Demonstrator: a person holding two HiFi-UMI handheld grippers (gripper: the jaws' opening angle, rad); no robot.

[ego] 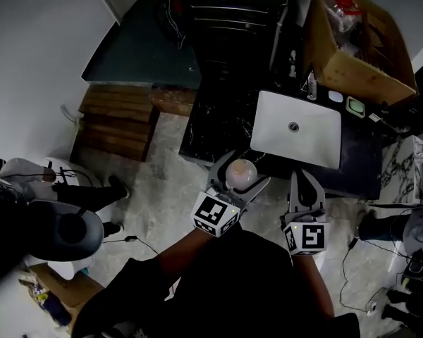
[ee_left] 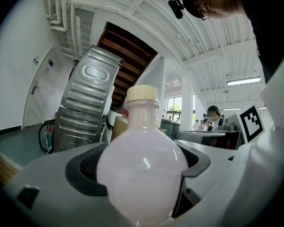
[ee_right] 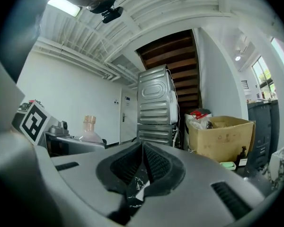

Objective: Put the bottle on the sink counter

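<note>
A round pale pink bottle (ego: 241,173) with a cream cap (ee_left: 142,94) is held upright in my left gripper (ego: 238,182), whose jaws are shut on its belly (ee_left: 142,169). I hold it in the air, just in front of the black sink counter (ego: 218,122) and its white basin (ego: 317,143). To its right my right gripper (ego: 303,180) is level with the left one, its jaws pressed together with nothing between them (ee_right: 143,148). From the right gripper view the bottle (ee_right: 89,129) shows off to the left.
An open cardboard box (ego: 356,48) of items stands at the counter's back right, with a small dispenser bottle (ego: 311,86) and soap dishes (ego: 355,105) beside the basin. Stacked grey appliances (ee_right: 156,108) rise behind. Wooden steps (ego: 120,122) lie left. A person (ego: 42,210) sits at lower left.
</note>
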